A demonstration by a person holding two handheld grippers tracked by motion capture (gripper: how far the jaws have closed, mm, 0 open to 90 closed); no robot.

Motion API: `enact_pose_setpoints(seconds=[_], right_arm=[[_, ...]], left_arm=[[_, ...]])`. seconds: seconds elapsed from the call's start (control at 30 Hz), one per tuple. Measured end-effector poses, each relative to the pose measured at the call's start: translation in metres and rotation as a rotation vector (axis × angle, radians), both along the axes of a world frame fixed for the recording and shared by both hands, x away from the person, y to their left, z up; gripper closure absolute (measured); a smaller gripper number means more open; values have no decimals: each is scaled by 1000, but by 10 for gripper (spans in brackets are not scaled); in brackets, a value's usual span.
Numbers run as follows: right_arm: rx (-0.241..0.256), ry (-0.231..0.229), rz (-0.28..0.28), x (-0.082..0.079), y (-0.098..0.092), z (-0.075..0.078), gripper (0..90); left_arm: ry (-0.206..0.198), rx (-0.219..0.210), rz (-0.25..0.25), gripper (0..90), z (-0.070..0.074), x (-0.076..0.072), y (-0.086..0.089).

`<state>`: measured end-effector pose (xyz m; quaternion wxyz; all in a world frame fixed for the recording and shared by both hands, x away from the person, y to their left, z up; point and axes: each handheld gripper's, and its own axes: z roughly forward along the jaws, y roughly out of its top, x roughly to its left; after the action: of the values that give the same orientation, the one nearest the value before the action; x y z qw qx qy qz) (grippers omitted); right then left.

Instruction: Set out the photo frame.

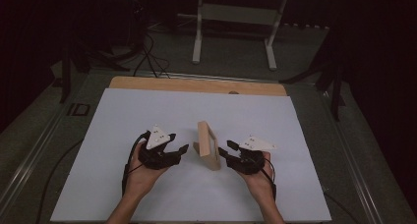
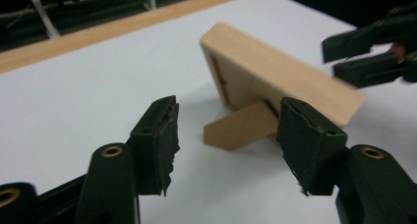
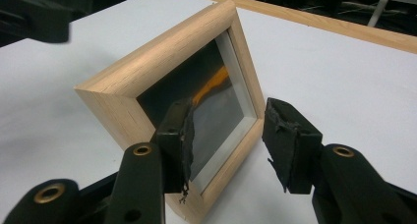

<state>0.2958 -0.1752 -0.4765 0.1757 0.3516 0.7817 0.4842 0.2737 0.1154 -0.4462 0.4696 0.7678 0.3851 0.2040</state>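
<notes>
Wooden picture frame (image 1: pixel 208 144), upright mid-counter on its stand: we should clamp opposite edges squarely; both tongs (image 1: pixel 182 151) (image 1: pixel 223 152) released.

In the high view the person's forearms are cut off by the bottom edge, and the room past the table sinks into darkness at the upper left and right, so little there can be made out. The white desk frame (image 1: pixel 235 25) at top centre loses its top to the frame edge.

In the left gripper view the wooden picture frame (image 2: pixel 275 76) shows its back and prop; its front is hidden. The right gripper (image 2: pixel 366 54) is blurred and cut off at the right edge.

In the right gripper view, reflections on the glass pane (image 3: pixel 216 106) obscure what lies behind it, and the left gripper (image 3: pixel 34 17) is a blurred dark shape cropped at the upper left corner.
</notes>
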Motion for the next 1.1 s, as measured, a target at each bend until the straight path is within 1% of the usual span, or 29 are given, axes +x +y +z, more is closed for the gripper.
enact_pose_setpoints(seconds=[0.07, 0.2, 0.33, 0.47, 0.63, 0.77, 1.1], right_arm=[[1, 0, 0, 0, 0, 0, 544], [5, -1, -1, -1, -1, 1, 544], [6, -3, 0, -1, -1, 1, 542], [10, -1, -5, 0, -2, 2, 542], [12, -4, -6, 0, -3, 2, 541], [15, -4, -8, 0, -5, 3, 541], [17, -3, -6, 0, -6, 3, 537]], left_arm=[[-6, -2, -3, 356, 4, -3, -4], [-10, 3, -22, 343, 6, -6, -13], [-3, 6, -41, 341, 6, -7, -20], [4, -2, -47, 341, 6, -7, -28], [19, -2, -58, 331, 3, -7, -42], [9, 14, -45, 300, 0, -7, -52], [21, 20, -27, 290, -9, -1, -66]])
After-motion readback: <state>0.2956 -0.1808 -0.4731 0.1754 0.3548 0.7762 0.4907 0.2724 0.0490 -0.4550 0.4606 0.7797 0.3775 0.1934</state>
